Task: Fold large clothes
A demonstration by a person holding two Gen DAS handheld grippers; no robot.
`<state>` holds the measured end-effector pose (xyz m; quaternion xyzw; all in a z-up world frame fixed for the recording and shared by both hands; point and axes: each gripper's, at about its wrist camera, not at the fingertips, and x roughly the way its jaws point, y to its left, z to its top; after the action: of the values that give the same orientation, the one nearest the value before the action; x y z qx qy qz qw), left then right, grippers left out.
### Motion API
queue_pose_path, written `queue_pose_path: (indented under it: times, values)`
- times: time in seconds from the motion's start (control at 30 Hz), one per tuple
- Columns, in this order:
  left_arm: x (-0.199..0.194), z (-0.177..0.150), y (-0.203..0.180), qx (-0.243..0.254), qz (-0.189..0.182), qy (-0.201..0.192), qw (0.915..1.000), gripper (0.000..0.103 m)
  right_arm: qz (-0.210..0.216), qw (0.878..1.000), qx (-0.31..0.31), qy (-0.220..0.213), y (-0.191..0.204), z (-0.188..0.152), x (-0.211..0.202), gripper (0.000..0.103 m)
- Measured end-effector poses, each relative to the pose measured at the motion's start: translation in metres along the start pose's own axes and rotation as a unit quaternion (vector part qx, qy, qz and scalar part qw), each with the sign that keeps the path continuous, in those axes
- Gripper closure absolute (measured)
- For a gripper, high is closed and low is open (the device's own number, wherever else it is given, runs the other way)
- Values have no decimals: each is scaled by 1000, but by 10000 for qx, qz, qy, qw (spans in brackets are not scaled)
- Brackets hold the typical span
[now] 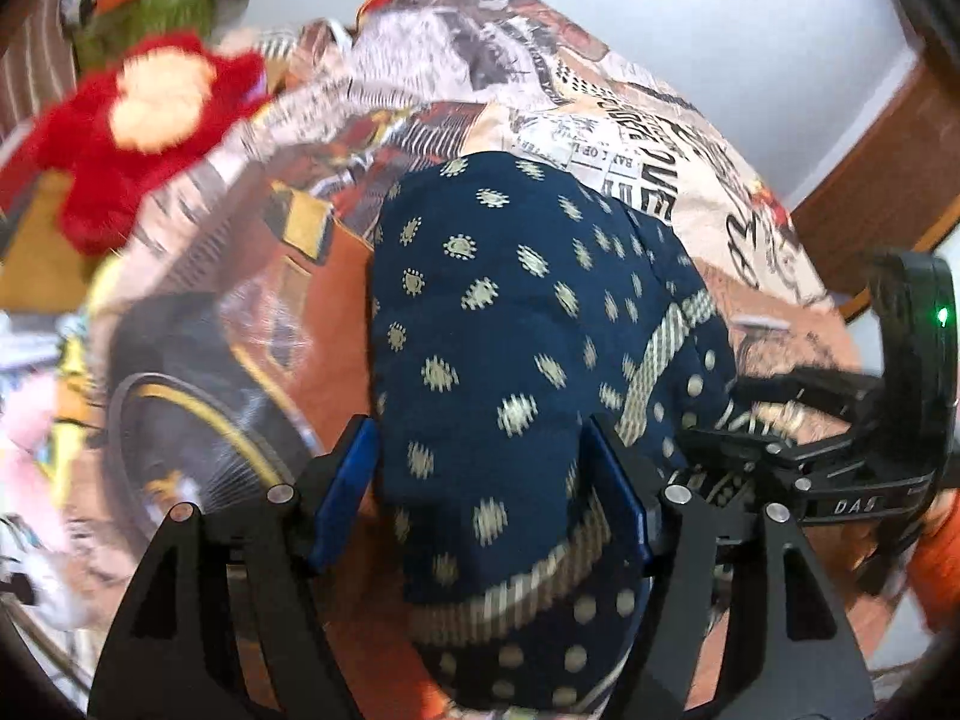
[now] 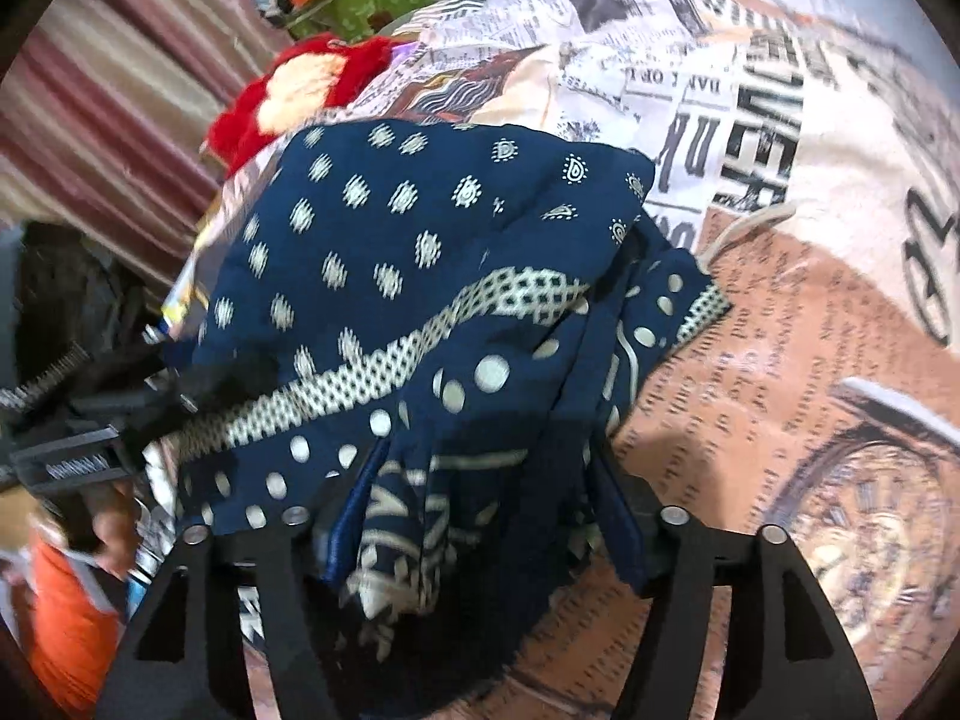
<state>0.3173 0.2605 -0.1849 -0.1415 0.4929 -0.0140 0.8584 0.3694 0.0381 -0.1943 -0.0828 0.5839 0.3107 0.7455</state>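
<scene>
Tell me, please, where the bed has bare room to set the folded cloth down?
Free: printed bedsheet right of the navy garment, by the clock print. Crowded: the red plush toy and clutter on the far left.

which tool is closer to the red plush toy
Left. The left tool straddles the navy cloth on the side facing the red plush. The right tool straddles the cloth's far side, with the left tool between it and the plush.

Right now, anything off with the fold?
Yes. The navy garment on the bedspread is bunched, not flat: its striped band runs diagonally, and loose layers spill by the right gripper.
</scene>
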Motion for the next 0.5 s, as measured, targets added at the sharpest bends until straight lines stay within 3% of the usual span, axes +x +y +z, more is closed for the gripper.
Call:
queue_pose_path:
  times: [0.23,0.37,0.5]
  values:
    - [-11,-31,-14,366,301,16,9989,32,-353,9978,-563,63,2,-26,-14,24]
    - [-6,-50,-12,258,382,106,9989,25,-329,9983,-465,95,-7,-35,-20,18]
    - [-8,-58,-14,103,448,137,9989,25,-208,9995,-211,107,-13,-41,-26,17]
